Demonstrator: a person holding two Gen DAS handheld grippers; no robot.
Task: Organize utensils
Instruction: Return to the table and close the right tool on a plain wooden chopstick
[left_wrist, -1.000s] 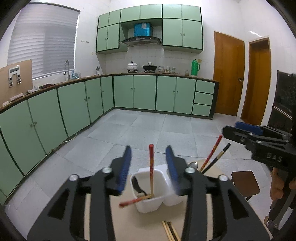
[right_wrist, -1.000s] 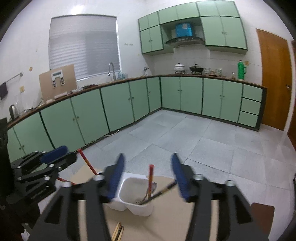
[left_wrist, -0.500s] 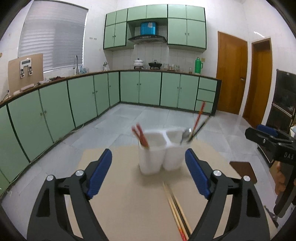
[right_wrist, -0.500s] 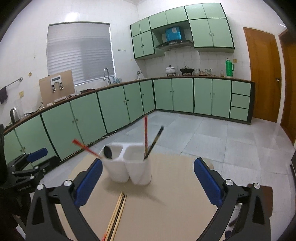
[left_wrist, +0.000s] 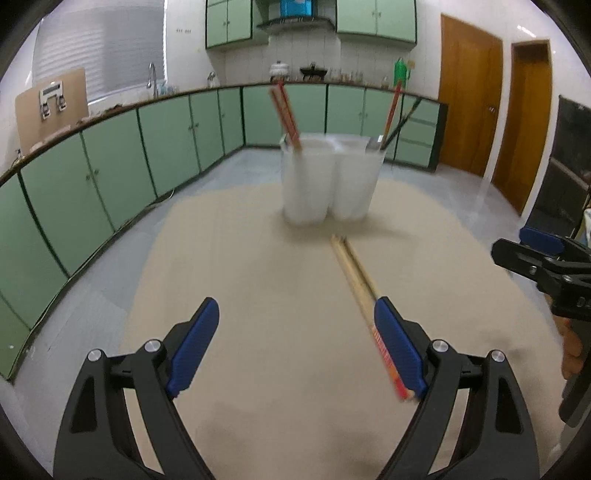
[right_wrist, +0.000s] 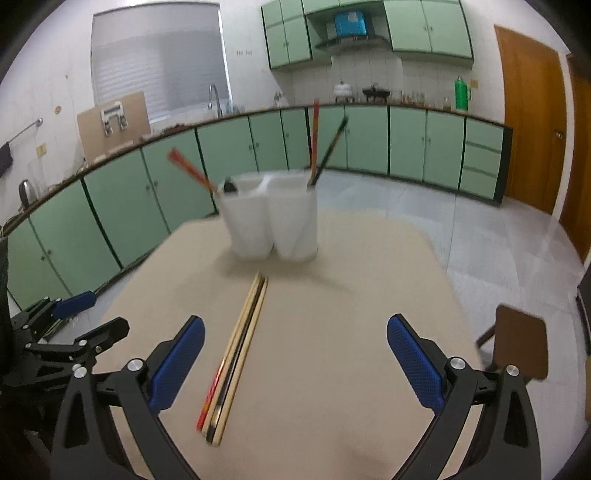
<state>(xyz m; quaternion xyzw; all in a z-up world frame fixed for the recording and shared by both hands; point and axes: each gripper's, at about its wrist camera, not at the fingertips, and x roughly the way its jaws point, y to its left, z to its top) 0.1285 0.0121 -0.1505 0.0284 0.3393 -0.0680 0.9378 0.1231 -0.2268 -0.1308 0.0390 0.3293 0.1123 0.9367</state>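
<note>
- Both tongs were empty. My left gripper (left_wrist: 295, 339) had its jaws spread and widening a bit more, with only bare tabletop between the blue pads. My right gripper (right_wrist: 295, 360) stood at full spread, also with nothing pressed.
- The task's thing was the loose bundle of chopsticks (right_wrist: 240, 345), lying flat on the beige table (right_wrist: 351, 280). The white two-cup holder (right_wrist: 273, 218) stood upright beyond it, centre frame in both views.
- Holder already had sticks in it: a red pair leaning out of the left cup, a red and a dark one in the right cup (right_wrist: 321, 147).
- Long axis of the bundle: in the right wrist view it ran from lower centre-left up toward the holder's base, tilted slightly right. In the left wrist view the same bundle (left_wrist: 354, 273) ran from just below the holder down to lower right.
- Key relation, right view: near ends lay inside the jaw gap, close to the left pad (right_wrist: 177, 363), well off the right pad.
- Left view: near ends passed behind the right pad (left_wrist: 399, 350), so partly hidden, at the edge of the gap.
- My judgement: right was better placed; the bundle ran nearly along its pointing line, so the jaws could close across the sticks.
- Whether either pad touched the sticks, I couldn't tell; motion blur.
</note>
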